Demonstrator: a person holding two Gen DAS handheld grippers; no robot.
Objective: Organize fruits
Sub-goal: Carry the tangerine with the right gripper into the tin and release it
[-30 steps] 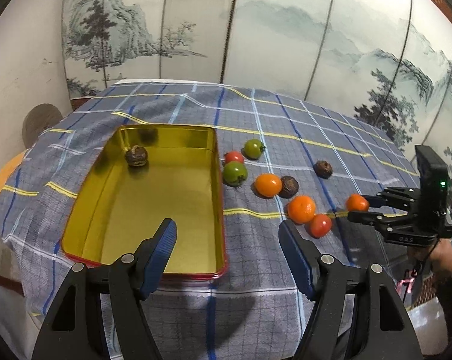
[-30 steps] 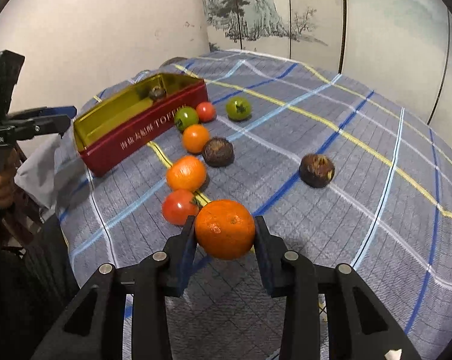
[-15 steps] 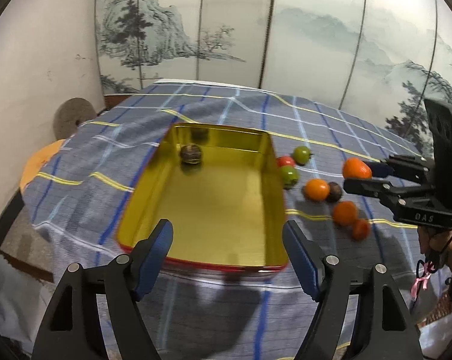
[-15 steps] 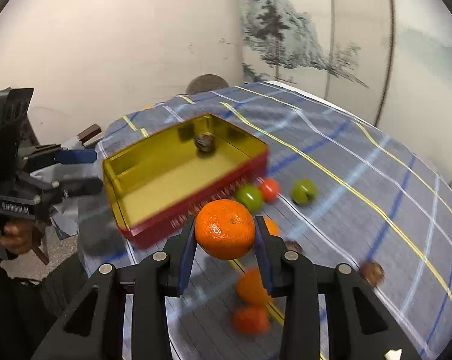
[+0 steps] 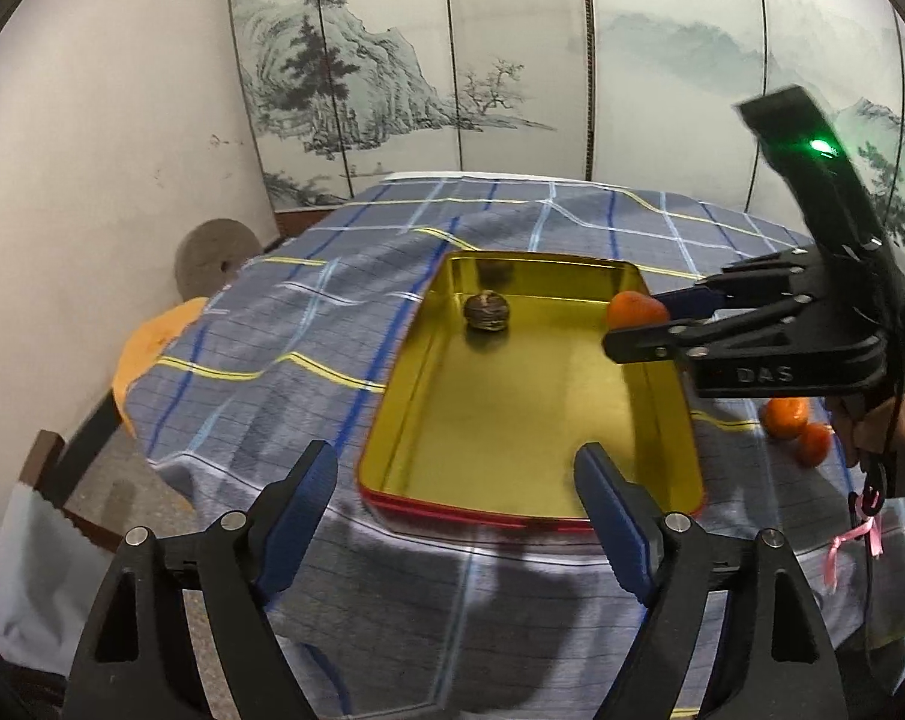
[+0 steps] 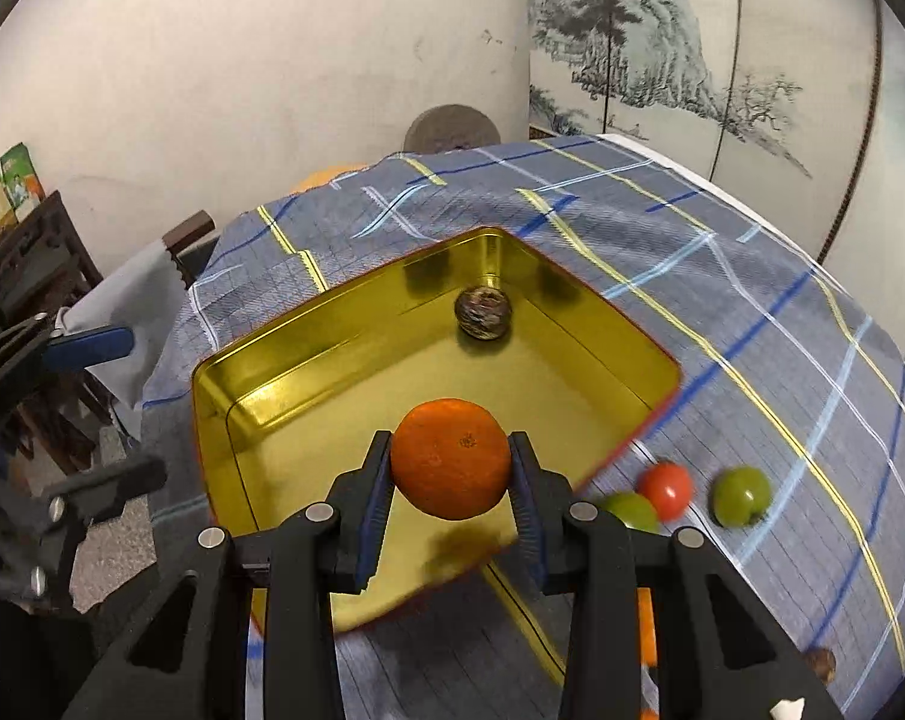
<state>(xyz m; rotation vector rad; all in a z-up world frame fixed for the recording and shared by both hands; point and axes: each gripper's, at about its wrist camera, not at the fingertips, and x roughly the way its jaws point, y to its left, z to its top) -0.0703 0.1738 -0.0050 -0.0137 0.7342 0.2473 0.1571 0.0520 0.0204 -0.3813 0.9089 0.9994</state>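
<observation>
My right gripper [image 6: 450, 483] is shut on an orange mandarin [image 6: 450, 457] and holds it above the near edge of the gold tin [image 6: 356, 372], whose outside is red. In the left wrist view that gripper [image 5: 635, 324] comes in from the right over the tin's [image 5: 530, 420] right rim with the mandarin [image 5: 632, 309] between its fingers. A dark brown fruit [image 5: 486, 311] lies in the tin near its far end. My left gripper [image 5: 458, 501] hovers at the tin's near end; its jaws are opening and nothing is between them.
On the checked cloth [image 6: 752, 312] right of the tin lie a red tomato [image 6: 665, 487], two green fruits [image 6: 742, 495] and a brown fruit [image 6: 820, 663]. Two orange fruits [image 5: 785, 417] lie behind the right gripper. A stool [image 5: 152, 342] stands left of the table.
My right gripper has carried the mandarin leftward from the loose fruits to above the tin. My left gripper has opened wider and swung left, so the tin now sits centred ahead.
</observation>
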